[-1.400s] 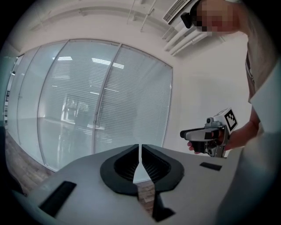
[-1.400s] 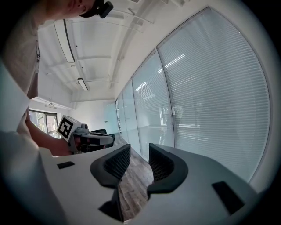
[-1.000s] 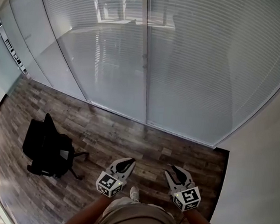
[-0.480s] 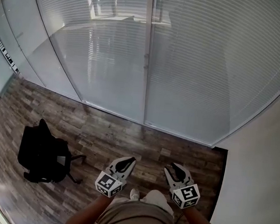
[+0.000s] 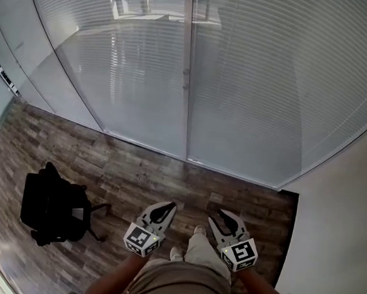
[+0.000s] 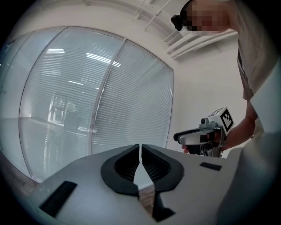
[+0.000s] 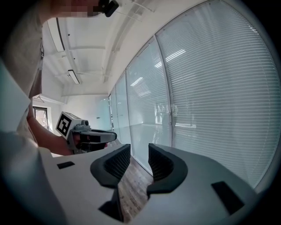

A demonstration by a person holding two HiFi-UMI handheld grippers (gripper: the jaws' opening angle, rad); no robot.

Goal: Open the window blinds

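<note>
Closed white slatted blinds (image 5: 260, 86) hang behind a glass wall ahead of me, also seen in the left gripper view (image 6: 131, 110) and the right gripper view (image 7: 219, 88). A small fitting (image 5: 186, 79) sits on the vertical post between two panes. My left gripper (image 5: 168, 207) (image 6: 140, 147) is held low in front of my body, shut with nothing in it. Beside it, my right gripper (image 5: 218, 215) (image 7: 139, 151) stands open and empty. Both point toward the glass, well short of it.
A black chair (image 5: 52, 205) stands on the wood floor (image 5: 136, 171) at the left. A plain white wall (image 5: 336, 242) meets the glass at the right. More glass panels (image 5: 25, 50) run off to the left.
I have stepped toward the glass wall: it fills more of the head view, and one leg now shows between the grippers. The chair has slid left. Neither gripper's jaws have changed.
</note>
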